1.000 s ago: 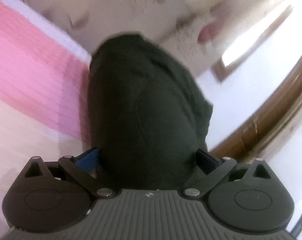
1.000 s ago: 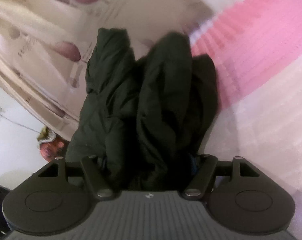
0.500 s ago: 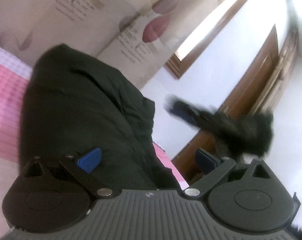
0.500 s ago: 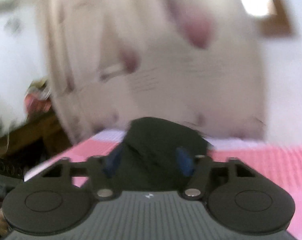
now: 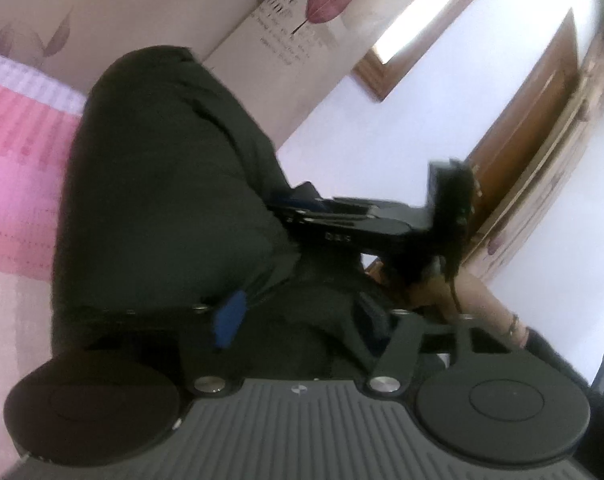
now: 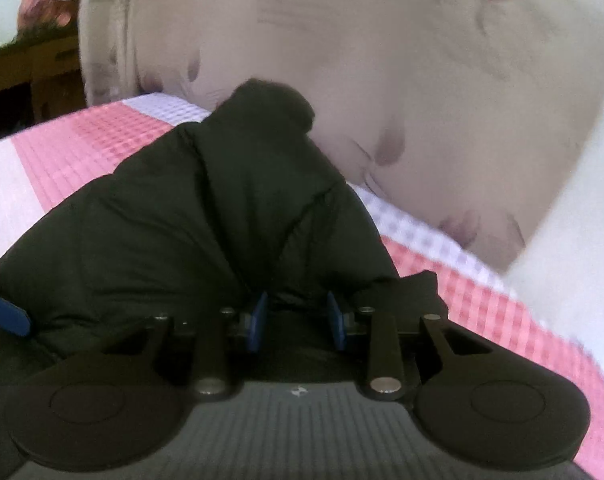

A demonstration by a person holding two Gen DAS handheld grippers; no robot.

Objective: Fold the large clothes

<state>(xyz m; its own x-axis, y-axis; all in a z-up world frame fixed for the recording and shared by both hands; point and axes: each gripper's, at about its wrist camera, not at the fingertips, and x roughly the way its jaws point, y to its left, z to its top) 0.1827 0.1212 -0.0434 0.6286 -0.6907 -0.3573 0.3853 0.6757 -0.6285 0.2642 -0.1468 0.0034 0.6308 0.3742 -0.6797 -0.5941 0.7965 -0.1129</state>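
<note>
A dark green puffy jacket (image 5: 161, 200) lies bunched on the bed's pink checked blanket (image 5: 17, 184). My left gripper (image 5: 302, 318) is at its near edge, jaws closing, with a thick fold of fabric filling the gap between the blue pads (image 5: 229, 320). My right gripper (image 6: 297, 320) is closing too, and dark fabric sits pinched between its pads (image 6: 257, 320). In the left wrist view the right gripper (image 5: 297, 204) reaches in from the right and touches the jacket (image 6: 205, 216). A left pad (image 6: 5, 312) shows at the right wrist view's left edge.
A beige leaf-print headboard (image 6: 342, 60) stands behind the bed. A white wall with a wooden-framed window (image 5: 414, 32) and a brown door (image 5: 534, 128) lies to the right. A person's forearm (image 5: 486, 300) holds the right gripper. The blanket (image 6: 502, 320) runs on to the right.
Both grippers' jaws have narrowed onto jacket fabric. The right gripper rolled, rose and now shows in the left wrist view against the jacket. The left view swung toward the wall and door.
</note>
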